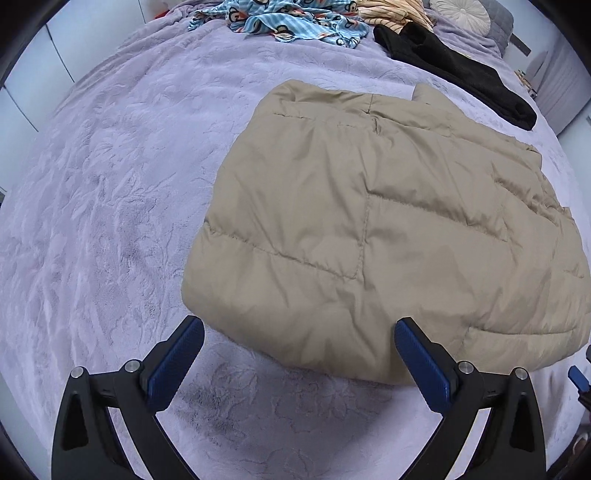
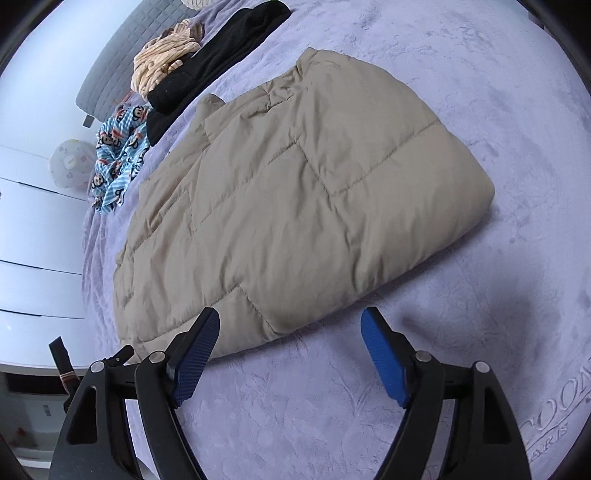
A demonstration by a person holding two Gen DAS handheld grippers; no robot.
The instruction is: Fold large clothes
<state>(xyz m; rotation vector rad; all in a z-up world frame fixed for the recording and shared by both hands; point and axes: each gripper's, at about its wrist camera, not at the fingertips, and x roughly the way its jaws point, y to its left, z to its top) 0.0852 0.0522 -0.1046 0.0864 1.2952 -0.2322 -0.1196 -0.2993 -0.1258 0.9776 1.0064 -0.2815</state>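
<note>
The beige quilted puffer jacket (image 1: 369,229) lies folded into a plump rectangle on the lavender embossed bedspread (image 1: 110,206), its stitched panels creased, with a black garment (image 1: 454,70), a blue monkey-print cloth (image 1: 288,26) and a striped cream garment (image 1: 391,14) heaped beyond it. Left gripper (image 1: 299,350) is spread wide at the jacket's near edge and grips nothing; right gripper (image 2: 290,347) is spread too, also empty. Embossed lettering (image 2: 554,417) on the bedspread is only partly readable, ending in "ARIS".
</note>
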